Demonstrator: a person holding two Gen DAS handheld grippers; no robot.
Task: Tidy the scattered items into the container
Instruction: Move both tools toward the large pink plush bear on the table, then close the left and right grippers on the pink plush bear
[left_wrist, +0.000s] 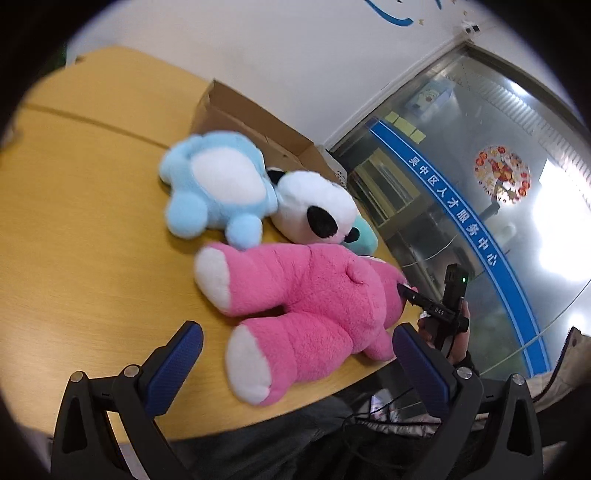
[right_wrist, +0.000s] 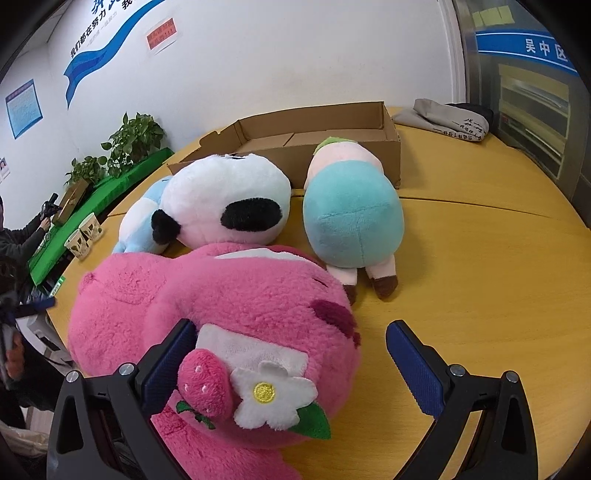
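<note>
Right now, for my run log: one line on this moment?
left tongs: open | right tongs: open | pink bear: ungrasped | box: empty

I saw a round yellow wooden table (right_wrist: 480, 258) with a seam across it. From the right wrist view, an open brown cardboard box (right_wrist: 384, 155) sat at twelve o'clock, and a folded grey cloth (right_wrist: 443, 118) at one. Four plush toys lay crowded together: pink bear (right_wrist: 221, 306), white-and-black panda (right_wrist: 229, 199), light-blue animal (left_wrist: 207, 184), teal-and-pink doll (right_wrist: 351, 221).
</note>
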